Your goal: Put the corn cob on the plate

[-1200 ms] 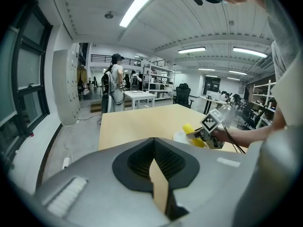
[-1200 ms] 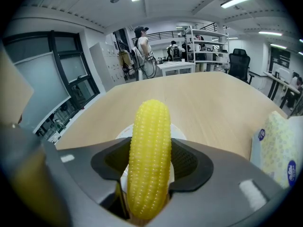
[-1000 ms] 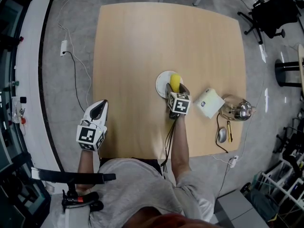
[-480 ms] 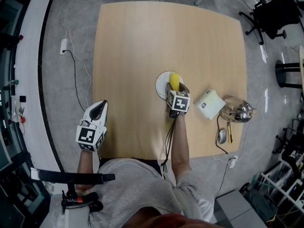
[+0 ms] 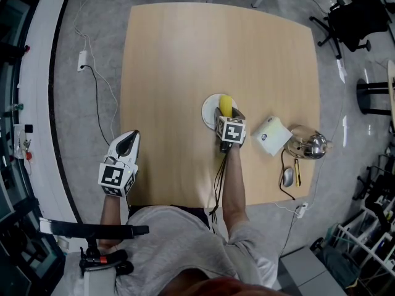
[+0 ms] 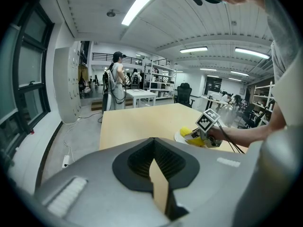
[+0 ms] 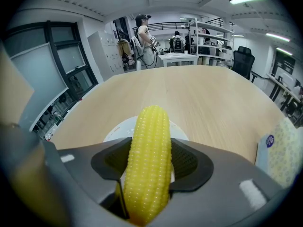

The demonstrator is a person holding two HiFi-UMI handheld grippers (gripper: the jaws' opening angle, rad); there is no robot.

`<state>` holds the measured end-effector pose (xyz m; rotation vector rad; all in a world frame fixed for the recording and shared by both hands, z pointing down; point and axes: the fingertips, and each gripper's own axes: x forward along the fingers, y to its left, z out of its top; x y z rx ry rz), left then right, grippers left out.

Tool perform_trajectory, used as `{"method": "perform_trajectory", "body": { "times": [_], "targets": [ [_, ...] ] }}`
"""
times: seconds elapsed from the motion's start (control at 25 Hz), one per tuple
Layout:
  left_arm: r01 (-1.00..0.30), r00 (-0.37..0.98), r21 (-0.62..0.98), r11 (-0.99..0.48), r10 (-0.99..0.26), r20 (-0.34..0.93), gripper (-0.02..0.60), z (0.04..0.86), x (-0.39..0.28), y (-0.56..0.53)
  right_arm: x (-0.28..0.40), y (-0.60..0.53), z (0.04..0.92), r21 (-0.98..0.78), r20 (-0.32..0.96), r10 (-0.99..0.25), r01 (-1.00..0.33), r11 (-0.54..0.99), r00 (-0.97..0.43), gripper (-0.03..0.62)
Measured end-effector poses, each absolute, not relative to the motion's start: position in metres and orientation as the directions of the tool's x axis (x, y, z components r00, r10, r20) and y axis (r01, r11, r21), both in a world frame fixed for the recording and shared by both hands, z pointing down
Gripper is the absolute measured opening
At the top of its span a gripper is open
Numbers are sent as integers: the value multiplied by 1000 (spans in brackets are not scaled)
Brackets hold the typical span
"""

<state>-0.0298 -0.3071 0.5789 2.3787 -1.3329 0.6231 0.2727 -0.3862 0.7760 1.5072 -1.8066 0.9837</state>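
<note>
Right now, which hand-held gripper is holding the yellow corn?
The right hand-held gripper: its jaws clamp the corn cob over the white plate. The left hand-held gripper is shut and empty.

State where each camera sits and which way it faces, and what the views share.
Head view: on the person's head, facing steeply down at the table; shows both forearms, left gripper, right gripper.
Left gripper view: on the left gripper, facing along its shut, empty jaws towards the right gripper.
Right gripper view: on the right gripper, facing along jaws shut on the corn cob, over the plate.
Shared: all three show corn cob and plate.
</note>
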Motion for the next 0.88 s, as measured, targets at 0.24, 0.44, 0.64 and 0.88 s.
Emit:
{"method": "perform_trajectory", "body": {
  "times": [0.24, 0.44, 0.64, 0.88],
  "targets": [
    [-862, 465, 82, -501, -714, 523, 20, 579, -29, -306, 273, -387, 776, -151, 819, -547, -984, 91, -176, 258],
    [-862, 465, 81, -500, -718, 518, 20, 573, -32, -305, 272, -387, 775, -162, 811, -558, -984, 75, -176, 259],
    [-861, 469, 78, -503, -724, 506, 20, 567, -33, -305, 273, -388, 768, -164, 802, -572, -984, 71, -175, 264],
    [-858, 477, 79, -507, -731, 487, 20, 563, -31, -302, 274, -387, 755, -152, 788, -592, -985, 77, -168, 267]
  ]
}}
